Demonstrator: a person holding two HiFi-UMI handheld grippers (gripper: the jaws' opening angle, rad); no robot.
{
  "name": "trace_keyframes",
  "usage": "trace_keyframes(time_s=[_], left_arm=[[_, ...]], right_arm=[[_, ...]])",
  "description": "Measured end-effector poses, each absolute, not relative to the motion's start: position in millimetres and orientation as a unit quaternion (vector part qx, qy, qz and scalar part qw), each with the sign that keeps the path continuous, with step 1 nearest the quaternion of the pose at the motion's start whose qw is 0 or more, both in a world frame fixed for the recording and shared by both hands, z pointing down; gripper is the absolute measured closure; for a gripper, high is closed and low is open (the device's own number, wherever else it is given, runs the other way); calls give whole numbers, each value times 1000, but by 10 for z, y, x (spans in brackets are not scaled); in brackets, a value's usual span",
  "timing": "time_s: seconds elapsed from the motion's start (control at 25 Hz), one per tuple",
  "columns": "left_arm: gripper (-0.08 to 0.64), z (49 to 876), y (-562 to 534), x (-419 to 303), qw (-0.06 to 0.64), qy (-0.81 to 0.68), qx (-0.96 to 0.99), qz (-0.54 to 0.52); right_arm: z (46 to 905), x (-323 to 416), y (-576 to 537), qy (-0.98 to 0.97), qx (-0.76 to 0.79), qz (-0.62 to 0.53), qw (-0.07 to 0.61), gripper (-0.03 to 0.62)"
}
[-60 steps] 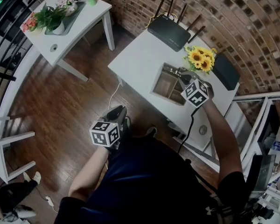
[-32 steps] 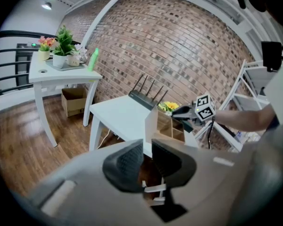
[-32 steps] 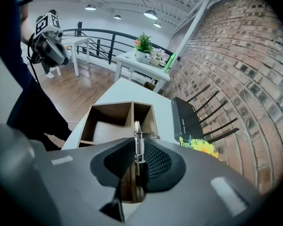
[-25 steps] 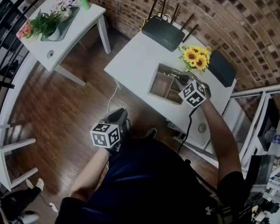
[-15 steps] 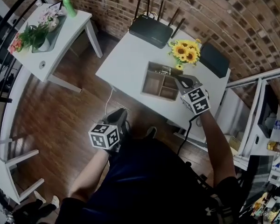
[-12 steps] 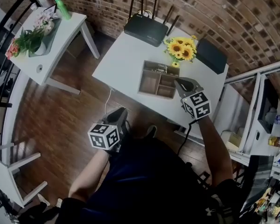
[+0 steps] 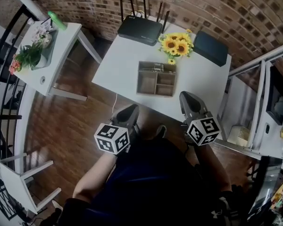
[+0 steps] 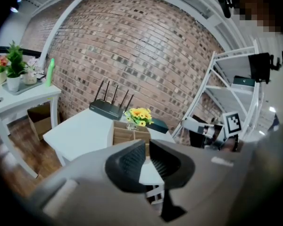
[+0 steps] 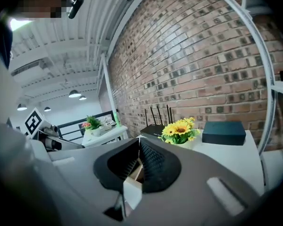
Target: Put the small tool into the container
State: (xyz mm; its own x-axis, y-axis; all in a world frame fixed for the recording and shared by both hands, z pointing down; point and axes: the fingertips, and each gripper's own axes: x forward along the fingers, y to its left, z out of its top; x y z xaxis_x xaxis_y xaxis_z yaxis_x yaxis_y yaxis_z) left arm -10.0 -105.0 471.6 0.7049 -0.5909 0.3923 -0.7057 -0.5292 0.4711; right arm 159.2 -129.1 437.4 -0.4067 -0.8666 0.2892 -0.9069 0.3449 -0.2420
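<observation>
A wooden container (image 7: 155, 78) with several compartments stands mid-table. A small metallic tool (image 7: 155, 68) lies in its long far compartment. My right gripper (image 7: 184, 97) hovers at the table's near edge, clear of the container, shut and empty; in the right gripper view its jaws (image 9: 139, 145) meet at the tips. My left gripper (image 7: 130, 111) hangs below the table's near edge, over the floor. In the left gripper view its jaws (image 8: 147, 147) are closing, with a thin gap and nothing between them, and the container (image 8: 129, 133) shows beyond them.
On the white table (image 7: 118, 62) stand a black router (image 7: 140, 29), sunflowers (image 7: 175, 44) and a dark box (image 7: 210, 47). A side table (image 7: 42, 65) with plants is at left, a white shelf frame (image 7: 262, 79) at right, a chair (image 7: 23, 182) lower left.
My right gripper has drawn back from over the container to the table's near edge. The left gripper has stayed low near the person's lap. The head view has shifted.
</observation>
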Motion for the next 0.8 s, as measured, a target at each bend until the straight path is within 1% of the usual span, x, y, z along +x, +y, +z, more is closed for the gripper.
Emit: trace_keyframes(time_s=[0.24,0.8], left_arm=[[532,4610,-946,122,278,-349,889,103],[540,4662,-991,39,293,-368,878,89]], right_arm=[[4319,1475,-1104,-829,531,169,38,580],[4337,1251,-1102,-849,499,166,50,581]])
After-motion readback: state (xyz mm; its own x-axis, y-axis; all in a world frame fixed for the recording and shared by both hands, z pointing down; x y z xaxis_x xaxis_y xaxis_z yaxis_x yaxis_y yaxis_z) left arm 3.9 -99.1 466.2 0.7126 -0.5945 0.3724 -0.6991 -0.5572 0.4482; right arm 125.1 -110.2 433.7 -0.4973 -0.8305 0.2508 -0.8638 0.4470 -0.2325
